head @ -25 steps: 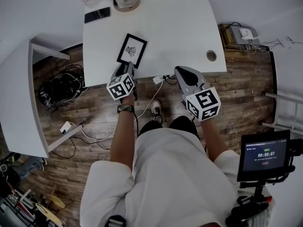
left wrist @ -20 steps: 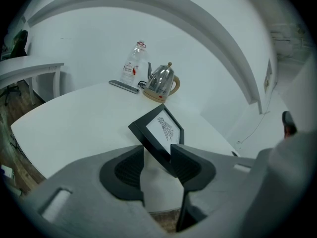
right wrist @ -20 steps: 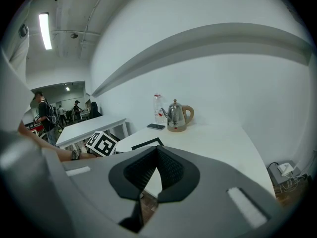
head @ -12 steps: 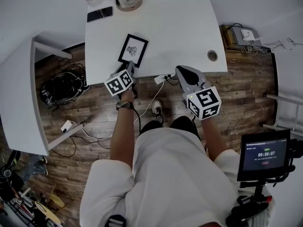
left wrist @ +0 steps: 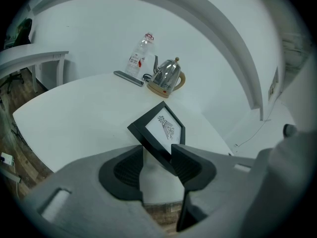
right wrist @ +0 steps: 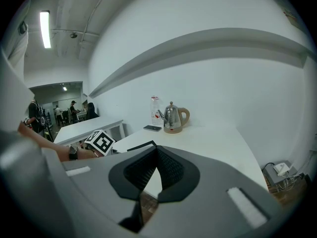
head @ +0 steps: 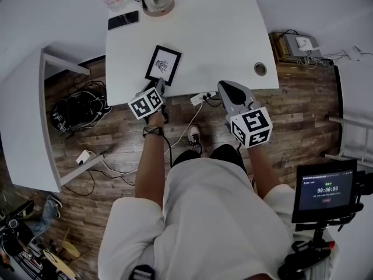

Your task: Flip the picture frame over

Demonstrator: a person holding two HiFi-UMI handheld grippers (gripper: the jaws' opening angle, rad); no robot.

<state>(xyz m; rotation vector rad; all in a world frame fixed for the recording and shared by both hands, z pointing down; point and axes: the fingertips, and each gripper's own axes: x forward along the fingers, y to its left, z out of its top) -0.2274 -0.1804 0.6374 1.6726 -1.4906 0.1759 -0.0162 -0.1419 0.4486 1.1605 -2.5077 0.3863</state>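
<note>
Near table (head: 221,34) edge, left gripper (left wrist: 157,156) spread astride picture frame (left wrist: 163,128) corner; right gripper (right wrist: 157,152) closed.

The person stood with both forearms stretched forward and down, the left forearm (head: 150,165) well apart from the right forearm (head: 260,163). The left gripper (head: 157,88) sloped nose-down, its jaws standing apart, and a dark band circled the left wrist (head: 153,131). The right gripper (head: 226,88) sloped less steeply, its jaws closed tip to tip.
</note>
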